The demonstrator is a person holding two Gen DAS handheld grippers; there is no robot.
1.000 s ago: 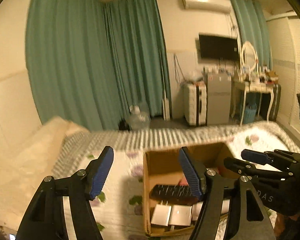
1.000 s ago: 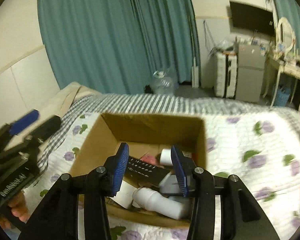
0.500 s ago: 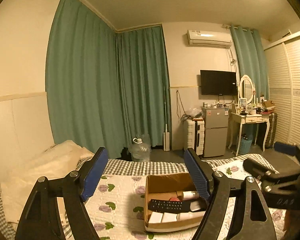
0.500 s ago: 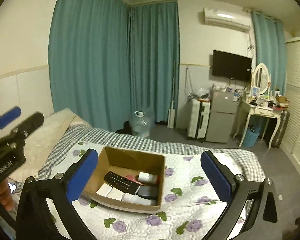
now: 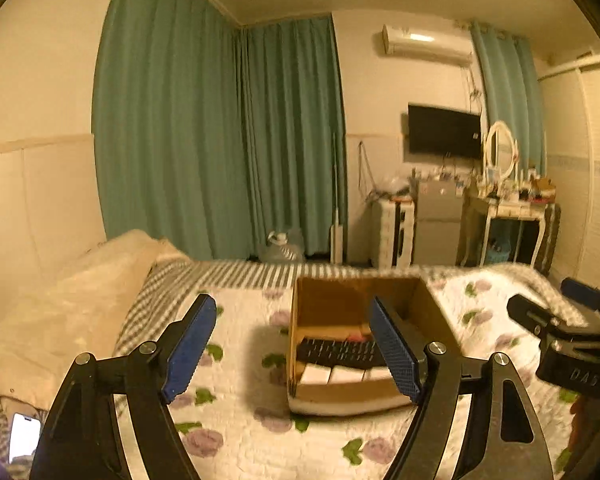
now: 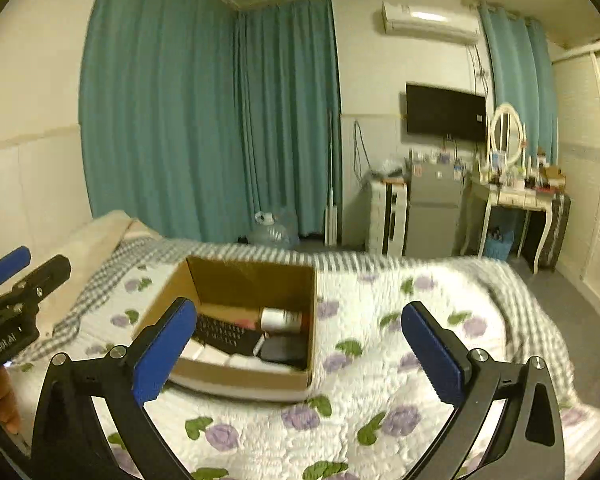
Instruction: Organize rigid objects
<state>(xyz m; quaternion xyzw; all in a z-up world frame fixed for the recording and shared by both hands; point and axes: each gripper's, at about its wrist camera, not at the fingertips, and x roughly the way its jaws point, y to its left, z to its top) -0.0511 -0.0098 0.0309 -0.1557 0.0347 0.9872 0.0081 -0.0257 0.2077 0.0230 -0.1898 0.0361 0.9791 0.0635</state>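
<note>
An open cardboard box (image 5: 420,296) (image 6: 220,280) sits on the floral quilt of the bed. Inside lie a black remote (image 5: 336,352) (image 6: 224,334), white adapters (image 5: 332,374), a white bottle (image 6: 280,318) and a dark flat item (image 6: 282,350). My left gripper (image 5: 292,350) is open and empty, held above the quilt in front of the box. My right gripper (image 6: 296,352) is open wide and empty, just in front of the box; it also shows at the right edge of the left wrist view (image 5: 572,336).
A cream pillow (image 5: 72,292) lies at the bed's left end. A phone (image 5: 24,440) lies at the lower left. Beyond the bed stand teal curtains (image 5: 220,140), a water jug (image 5: 280,246), a small fridge (image 5: 440,224) and a dressing table (image 5: 508,216).
Both grippers dropped back toward the bed and closer to the box after being raised. The right gripper went from narrow to wide open. The box contents stayed put.
</note>
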